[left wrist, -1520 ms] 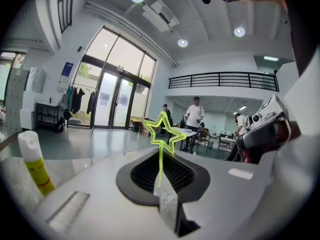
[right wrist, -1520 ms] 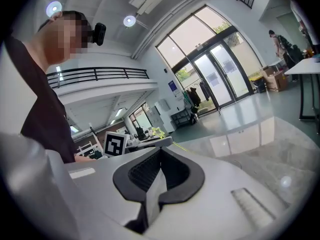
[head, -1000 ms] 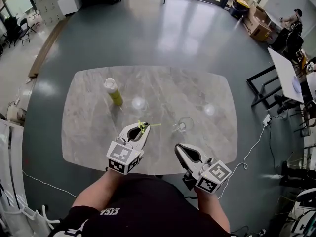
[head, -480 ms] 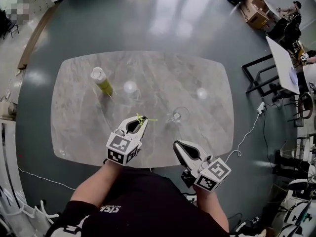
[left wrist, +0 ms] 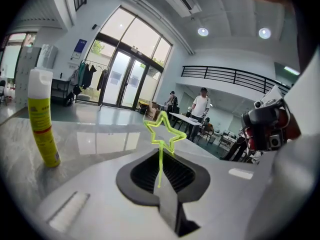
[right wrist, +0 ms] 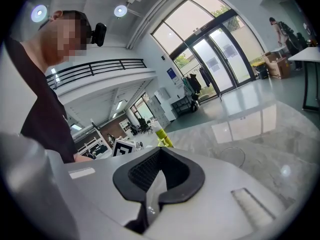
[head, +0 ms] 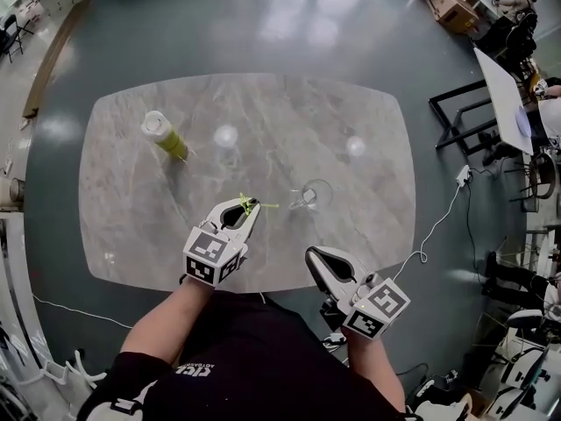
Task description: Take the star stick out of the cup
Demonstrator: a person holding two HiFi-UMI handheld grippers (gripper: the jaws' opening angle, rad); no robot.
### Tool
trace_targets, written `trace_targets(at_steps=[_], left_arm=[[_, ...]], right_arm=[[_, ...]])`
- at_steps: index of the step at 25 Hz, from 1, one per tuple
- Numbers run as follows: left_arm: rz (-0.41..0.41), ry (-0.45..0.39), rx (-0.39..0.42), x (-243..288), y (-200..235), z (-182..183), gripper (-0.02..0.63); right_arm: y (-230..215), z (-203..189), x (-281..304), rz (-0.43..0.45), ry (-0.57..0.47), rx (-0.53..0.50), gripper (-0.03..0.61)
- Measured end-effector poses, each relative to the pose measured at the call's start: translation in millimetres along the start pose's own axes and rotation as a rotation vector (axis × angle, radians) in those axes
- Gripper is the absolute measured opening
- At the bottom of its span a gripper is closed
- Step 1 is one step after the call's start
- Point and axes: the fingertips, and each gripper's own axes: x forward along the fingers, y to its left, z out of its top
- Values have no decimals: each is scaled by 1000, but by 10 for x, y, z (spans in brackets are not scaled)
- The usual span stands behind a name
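Bright daylight from tall windows (left wrist: 125, 79) glares off the table (head: 280, 130) — fisheye-bent edges.

Left tool (head: 249, 210) holds star stick (head: 263, 205), clear of cup (head: 313, 193) on table (head: 280, 121); right tool (head: 312, 254) near table edge.

1. Your left gripper (left wrist: 161, 183) hides the lower end of the star stick (left wrist: 161, 159), which vanishes between its closed jaws.
2. In the head view, the stick at that claw's tip is too small to show its star.
3. Your right gripper (right wrist: 156, 178) covers the lower part of the yellow can (right wrist: 164, 138) beyond its jaws.
4. The cup (right wrist: 232, 156), ahead and right of that claw, is only a faint glass outline, so you cannot tell its contents.
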Motion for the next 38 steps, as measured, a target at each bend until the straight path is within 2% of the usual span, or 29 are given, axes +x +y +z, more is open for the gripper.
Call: trace_targets(at_steps=[8,12,16,24,33,38], left_arm=[[7,22,-7,130,75,-117,27],[36,35,0,141,171,-144,41],[60,42,-8,109,238,-182,91],[88,48,-18,10,348,-217,92],[113,24,-11,-102,379,-155,92],[116,-12,29,-214,292,13,95]], right_arm=[[-79,-33,13,-10,3,18,15],[-81,-28,26,-11,2,18,15],[-71,-46,53,-8,8,17,15],[14,-46,133,12,21,6,15],[112,-32,128,31,20,-17,15],[174,27,66,38,-5,-42,15]])
